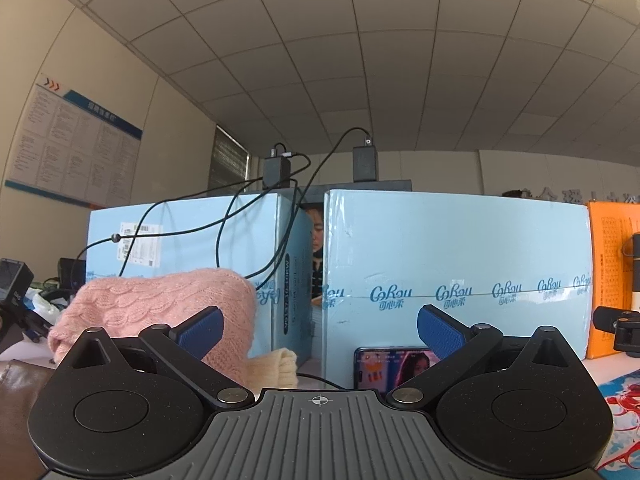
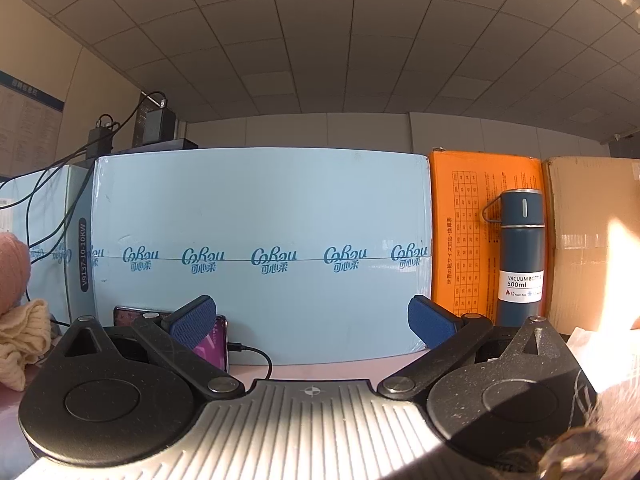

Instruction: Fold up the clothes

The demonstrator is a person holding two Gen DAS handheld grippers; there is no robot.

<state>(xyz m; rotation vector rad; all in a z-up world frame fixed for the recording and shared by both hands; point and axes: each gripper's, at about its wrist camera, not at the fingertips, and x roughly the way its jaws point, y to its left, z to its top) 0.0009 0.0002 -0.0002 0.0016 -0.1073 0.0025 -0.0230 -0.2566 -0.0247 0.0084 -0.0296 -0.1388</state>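
Both grippers point level across the surface (image 2: 320, 364) toward a wall of boxes, and neither holds anything. The left gripper (image 1: 320, 326) has its blue pads spread wide with only air between them; the right gripper (image 2: 312, 320) stands just as wide and just as empty.

The clothes sit to the left. A pink cable-knit sweater (image 1: 160, 304) lies in a rounded heap near the left gripper's left finger, and a cream ribbed knit (image 1: 276, 372) lies low beside it, partly under the pink one. Whether either piece is already folded or merely bunched cannot be told from this low angle; the heap would fit a stacked, finished pile as well as one awaiting folding.

The risks lie in the clutter. Black cables (image 1: 224, 224) droop from chargers on top of the light-blue box (image 1: 460, 248) and hang just behind the sweater, so a finger lifting loose knit could snag one. A phone (image 1: 380, 364) leans against the box with its cord trailing over the surface, and a vacuum bottle (image 2: 520, 252) stands upright to the right; a swinging sleeve could topple either.
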